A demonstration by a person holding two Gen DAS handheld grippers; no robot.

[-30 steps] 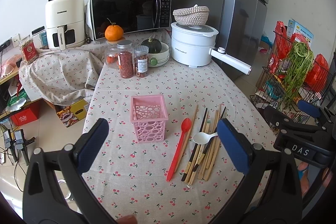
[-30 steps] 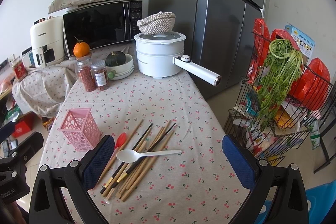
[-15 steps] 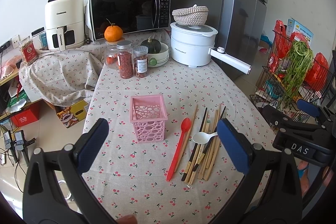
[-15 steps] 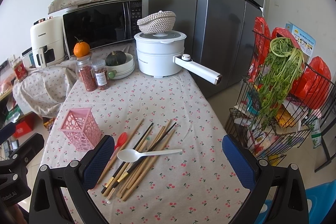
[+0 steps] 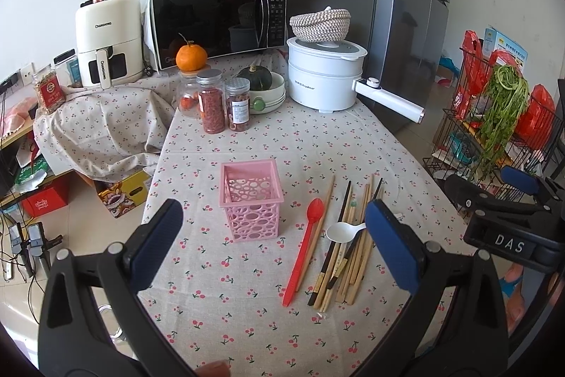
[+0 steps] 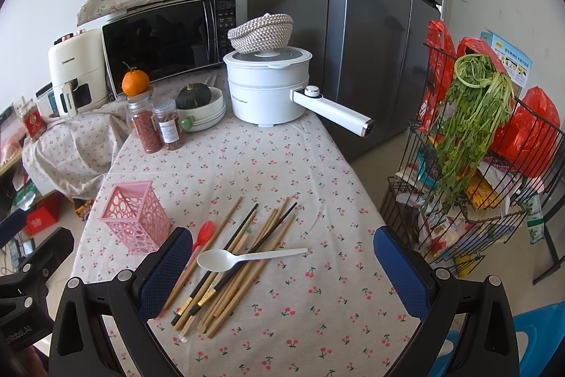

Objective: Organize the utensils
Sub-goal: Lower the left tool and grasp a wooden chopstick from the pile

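Essentially no change is noted since the earlier frames. Left gripper (image 5: 272,241) and right gripper (image 6: 282,265) are held wide open, empty. Perforated pink plastic basket (image 5: 251,200) stands left of wooden chopsticks (image 6: 243,249), white spoon (image 6: 240,258), red spoon (image 5: 304,248).

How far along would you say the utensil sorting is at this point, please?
Nothing looks done: the pink holder stands empty. Nothing is in hand either; the left gripper and right gripper are both open. Left to do: the red spoon, white spoon and chopsticks lie on the tablecloth.
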